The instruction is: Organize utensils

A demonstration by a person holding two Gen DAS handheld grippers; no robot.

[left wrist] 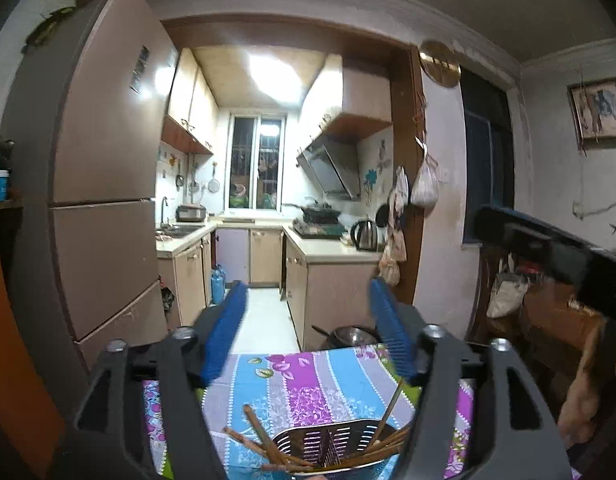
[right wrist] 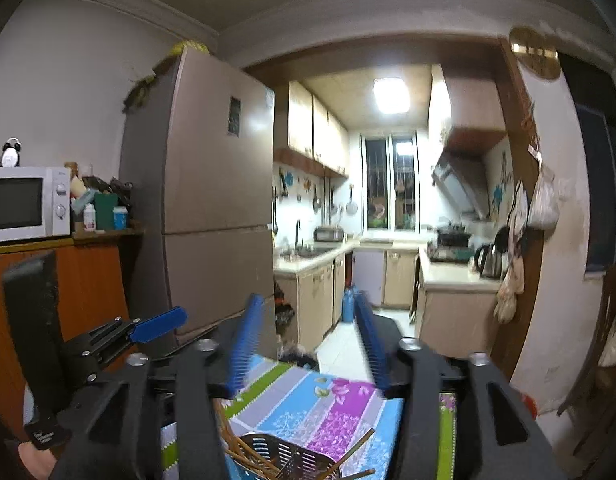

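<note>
A slotted metal utensil holder [left wrist: 331, 446] stands on the flowered tablecloth [left wrist: 308, 376] at the bottom of the left wrist view, with several brown chopsticks [left wrist: 260, 436] leaning in it and over its rim. My left gripper [left wrist: 308, 292] hangs above and beyond it, blue pads wide apart, nothing between them. In the right wrist view the same holder [right wrist: 292, 456] with chopsticks [right wrist: 232, 436] sits low in frame. My right gripper [right wrist: 308, 306] is open over it, empty. The left gripper [right wrist: 160, 324] shows at the left there.
The table's far edge [left wrist: 339, 350] drops off toward a kitchen doorway. A tall fridge [left wrist: 104, 184] stands left, a microwave [right wrist: 26, 204] on a cabinet further left. A dark pan [left wrist: 351, 336] sits just past the table. A wooden chair [left wrist: 547, 320] is at the right.
</note>
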